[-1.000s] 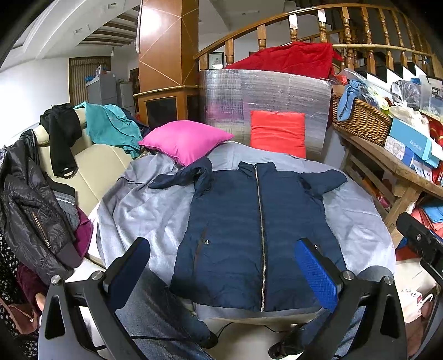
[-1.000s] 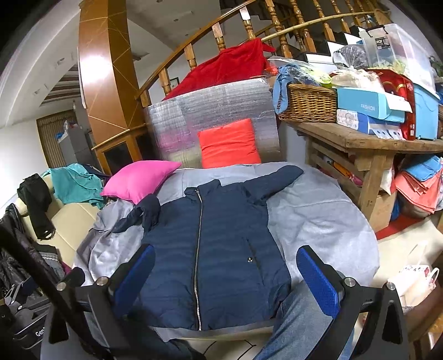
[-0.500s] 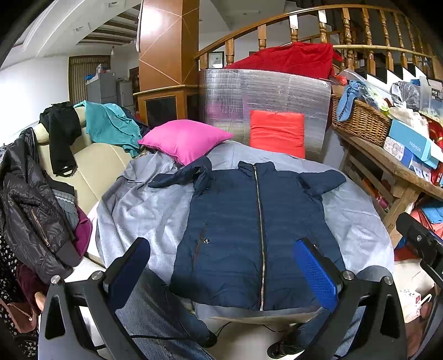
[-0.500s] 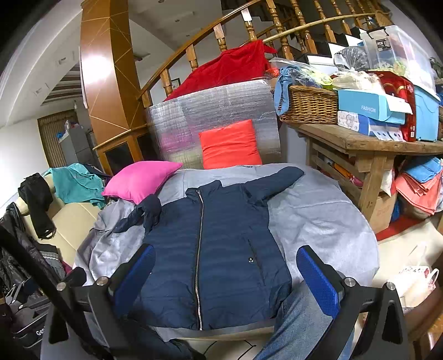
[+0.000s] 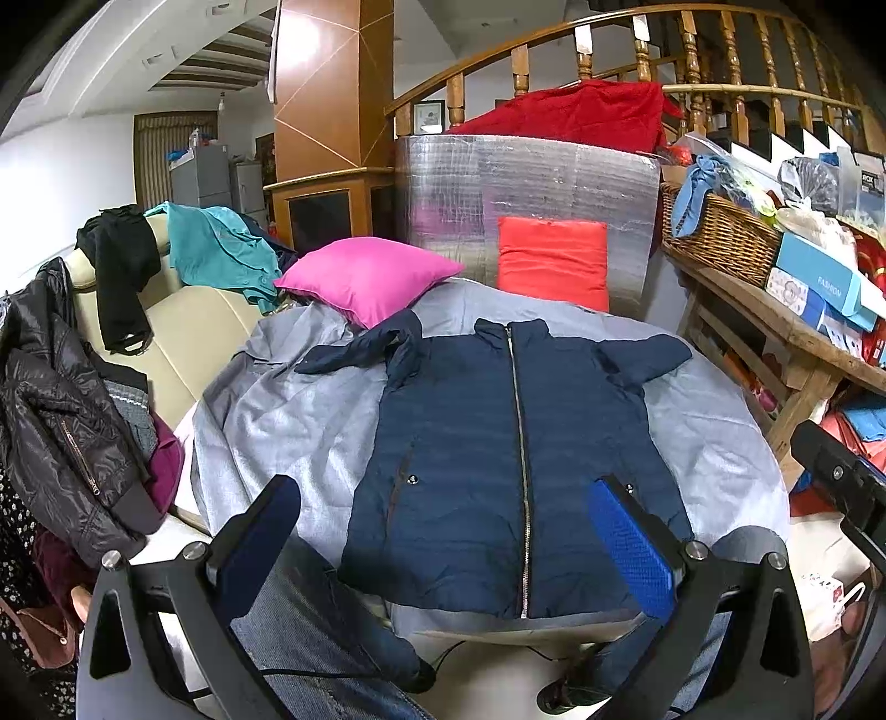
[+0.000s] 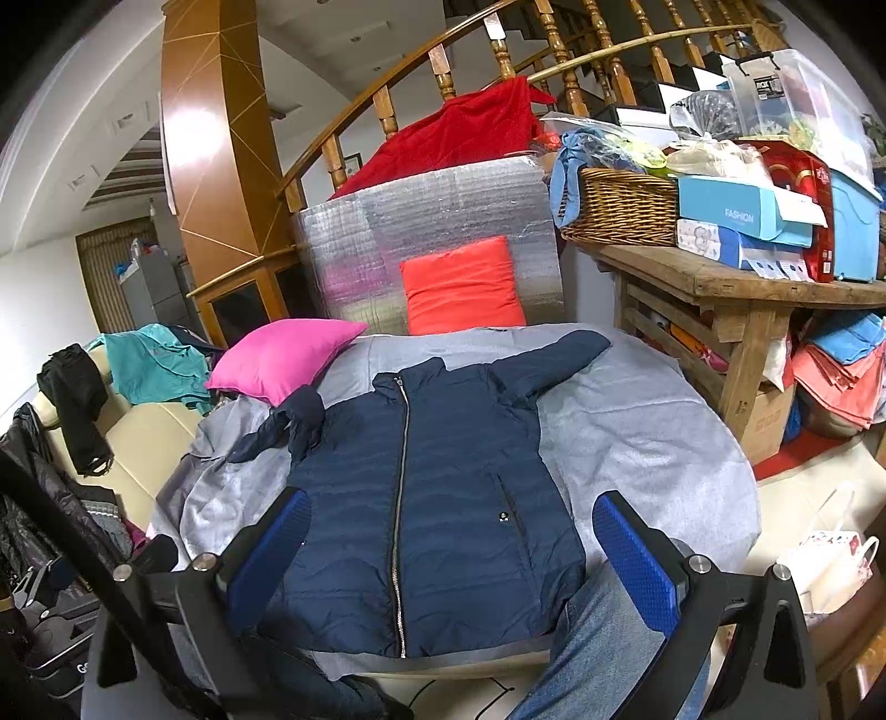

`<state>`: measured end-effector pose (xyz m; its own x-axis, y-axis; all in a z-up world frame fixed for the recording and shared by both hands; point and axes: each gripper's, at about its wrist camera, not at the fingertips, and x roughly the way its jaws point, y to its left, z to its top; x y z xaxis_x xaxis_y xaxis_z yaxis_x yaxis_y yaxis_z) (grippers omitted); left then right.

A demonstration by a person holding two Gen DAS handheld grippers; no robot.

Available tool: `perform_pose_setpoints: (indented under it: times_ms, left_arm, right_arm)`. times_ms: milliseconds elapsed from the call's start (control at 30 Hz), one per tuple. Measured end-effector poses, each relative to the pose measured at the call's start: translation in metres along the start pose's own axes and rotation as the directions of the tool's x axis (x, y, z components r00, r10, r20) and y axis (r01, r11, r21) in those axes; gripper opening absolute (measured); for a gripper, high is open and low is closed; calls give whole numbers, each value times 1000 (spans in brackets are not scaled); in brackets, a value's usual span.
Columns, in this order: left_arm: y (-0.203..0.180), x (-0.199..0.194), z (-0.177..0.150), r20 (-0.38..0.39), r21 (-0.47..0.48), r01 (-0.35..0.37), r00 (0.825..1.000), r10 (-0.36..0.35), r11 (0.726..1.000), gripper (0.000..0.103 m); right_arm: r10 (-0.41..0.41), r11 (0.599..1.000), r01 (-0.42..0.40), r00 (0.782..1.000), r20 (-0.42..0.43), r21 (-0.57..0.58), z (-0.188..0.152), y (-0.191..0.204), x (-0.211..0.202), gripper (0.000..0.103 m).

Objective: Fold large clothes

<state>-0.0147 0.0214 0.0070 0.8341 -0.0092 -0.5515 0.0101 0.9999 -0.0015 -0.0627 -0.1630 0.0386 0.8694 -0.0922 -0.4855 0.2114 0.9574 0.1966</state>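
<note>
Navy jacket (image 5: 515, 459) lay flat, zipped, on grey-covered table (image 6: 653, 437), long axis near-to-far, hem nearest. Left gripper (image 5: 443, 531) and right gripper (image 6: 448, 548) hovered spread apart, empty, short of hem; crumpled left sleeve (image 5: 360, 346) lay nearer left gripper

jacket: navy jacket (image 6: 443, 498) zipped, flat on grey sheet (image 6: 637, 443)
gripper: right gripper (image 6: 448, 548) wide open, holding nothing

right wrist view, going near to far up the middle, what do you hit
right gripper → navy jacket → grey sheet → orange-red cushion → silver foil panel → red cloth → wooden banister
</note>
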Motion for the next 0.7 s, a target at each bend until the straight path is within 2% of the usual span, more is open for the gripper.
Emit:
perform_pose_setpoints:
  times_ms: [700]
  left_arm:
    - [-1, 15, 0, -30, 1, -1, 1000, 1, 1000, 103]
  right_arm:
    - [-3, 1000, 3, 1000, -31, 5, -2, 0, 13, 103]
